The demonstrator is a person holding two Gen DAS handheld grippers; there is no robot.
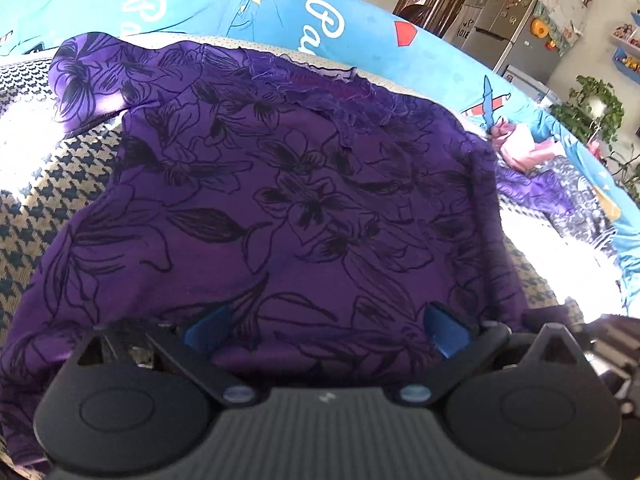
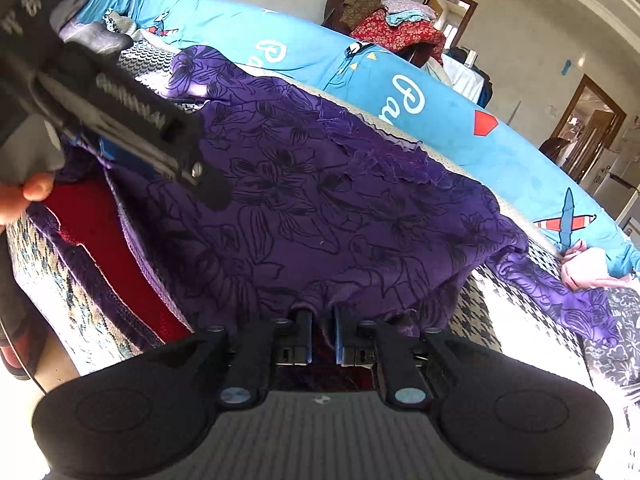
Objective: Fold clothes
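Over the houndstooth bed (image 1: 48,184), the left gripper (image 1: 326,330) hangs spread above the purple floral top (image 1: 280,184); the right gripper (image 2: 322,334) pinches its hem.

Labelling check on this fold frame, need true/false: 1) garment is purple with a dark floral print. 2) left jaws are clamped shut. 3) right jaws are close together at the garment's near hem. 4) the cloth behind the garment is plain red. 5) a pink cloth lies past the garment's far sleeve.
1) The purple floral-print garment has dark flower outlines: true.
2) The left gripper is clamped shut: false, its jaws stand wide apart over the fabric.
3) The right gripper has its jaws close together at the near hem: true, fabric bunches there.
4) Behind lies plain red cloth: false, it is a blue printed sheet with white lettering.
5) A crumpled pink cloth lies past the sleeve: true.
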